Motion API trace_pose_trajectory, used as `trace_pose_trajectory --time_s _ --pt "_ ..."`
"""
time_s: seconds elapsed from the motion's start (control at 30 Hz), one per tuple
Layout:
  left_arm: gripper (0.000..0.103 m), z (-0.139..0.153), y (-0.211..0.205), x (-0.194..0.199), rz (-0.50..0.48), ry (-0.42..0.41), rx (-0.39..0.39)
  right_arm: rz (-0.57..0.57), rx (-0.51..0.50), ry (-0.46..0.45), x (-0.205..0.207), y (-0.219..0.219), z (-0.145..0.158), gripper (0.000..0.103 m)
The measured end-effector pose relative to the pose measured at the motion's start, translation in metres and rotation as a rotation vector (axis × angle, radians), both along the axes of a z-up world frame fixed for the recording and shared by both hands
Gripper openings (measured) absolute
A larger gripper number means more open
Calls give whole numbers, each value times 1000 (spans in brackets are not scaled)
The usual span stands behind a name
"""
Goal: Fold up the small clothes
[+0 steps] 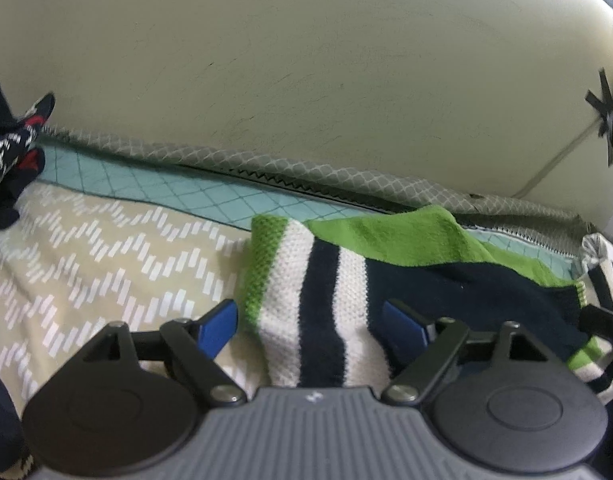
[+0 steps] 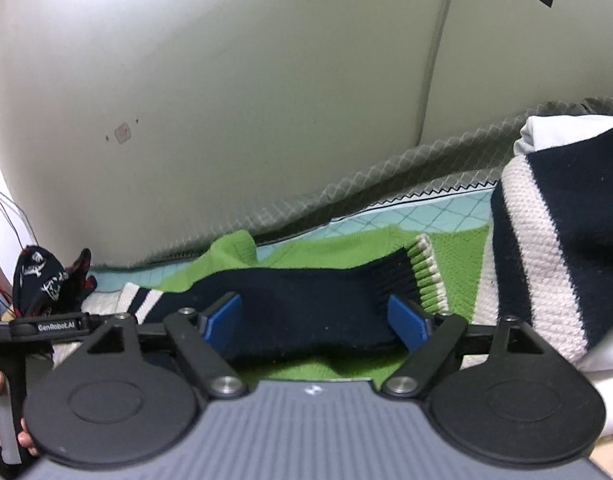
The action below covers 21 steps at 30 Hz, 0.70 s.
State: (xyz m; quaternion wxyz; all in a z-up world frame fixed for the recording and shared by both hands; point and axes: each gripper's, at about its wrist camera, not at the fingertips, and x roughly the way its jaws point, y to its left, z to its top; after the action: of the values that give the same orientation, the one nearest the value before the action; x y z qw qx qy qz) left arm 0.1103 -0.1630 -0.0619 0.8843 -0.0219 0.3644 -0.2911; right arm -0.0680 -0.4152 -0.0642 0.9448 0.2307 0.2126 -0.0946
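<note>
A small knitted sweater (image 1: 346, 280) in green, white and navy stripes lies on a patterned bed cover (image 1: 86, 248). My left gripper (image 1: 310, 320) is open, its blue pads (image 1: 218, 326) on either side of the sweater's striped left end. In the right wrist view the navy part of the sweater (image 2: 306, 300) with a green and white ribbed cuff (image 2: 426, 276) lies between the open blue pads of my right gripper (image 2: 316, 322). I cannot tell whether the pads touch the cloth.
A dark navy garment with red and white pattern (image 1: 10, 152) lies at the far left, also in the right wrist view (image 2: 46, 280). A plain wall (image 1: 306, 80) rises behind the bed. Another navy and white striped knit (image 2: 554, 240) hangs at the right. The other handheld gripper (image 2: 38, 326) shows at left.
</note>
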Motion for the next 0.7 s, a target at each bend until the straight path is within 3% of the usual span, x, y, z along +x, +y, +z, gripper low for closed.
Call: trace_pose_trajectory --time_s 0.23,0.43,0.53,0.63,0.7 --pt "82 0 6 3 21 16 -30 -32 -1 -55 -9 0 4 77" --pt "82 0 5 2 21 13 -21 -6 0 -73 -10 1 5 61" --pt "82 0 6 1 21 13 -21 16 -23 -34 -4 5 4 57" --pt "82 0 5 1 20 12 -18 39 -16 66 9 4 -1 64" --pt "82 0 5 2 17 12 -17 34 -15 73 10 4 -1 63"
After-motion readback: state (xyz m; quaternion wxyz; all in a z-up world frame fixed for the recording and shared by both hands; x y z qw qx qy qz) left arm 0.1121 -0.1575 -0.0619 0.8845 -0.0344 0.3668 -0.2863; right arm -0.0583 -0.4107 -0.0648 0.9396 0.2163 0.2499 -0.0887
